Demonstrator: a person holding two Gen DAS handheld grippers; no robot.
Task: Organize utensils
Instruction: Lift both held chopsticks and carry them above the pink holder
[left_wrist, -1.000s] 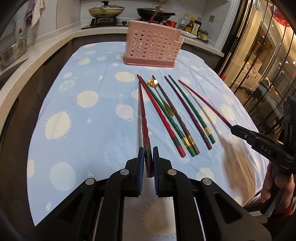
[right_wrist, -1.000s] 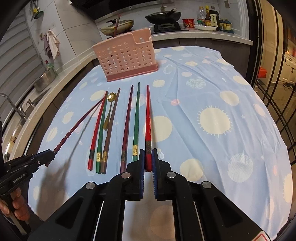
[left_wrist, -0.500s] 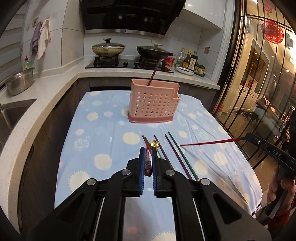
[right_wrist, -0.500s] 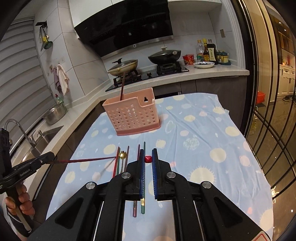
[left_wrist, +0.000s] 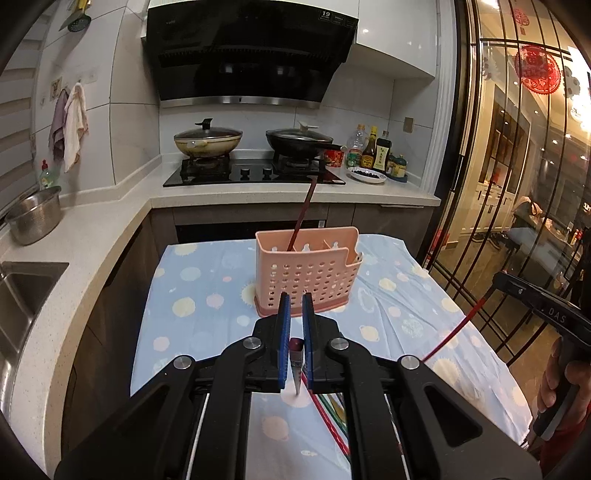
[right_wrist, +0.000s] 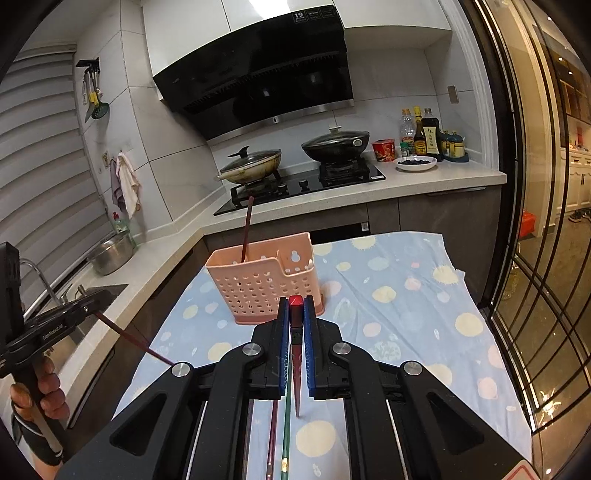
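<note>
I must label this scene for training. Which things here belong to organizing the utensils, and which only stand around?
Belong to the job:
- pink holder
- dark chopstick standing in it
- dark red chopstick in the left gripper
- red chopstick in the right gripper
- chopsticks on the cloth

Only standing around:
- two lidded pans
- sauce bottles
- steel pot

Evenly lit from overhead, fairly dim and cool. Warm amber glow behind the black-barred glass partition (left_wrist: 517, 206). Glare streaks on the glossy black range hood (right_wrist: 258, 81). Strong fisheye bending and dark vignetting at corners. Sharp throughout, no motion blur.
</note>
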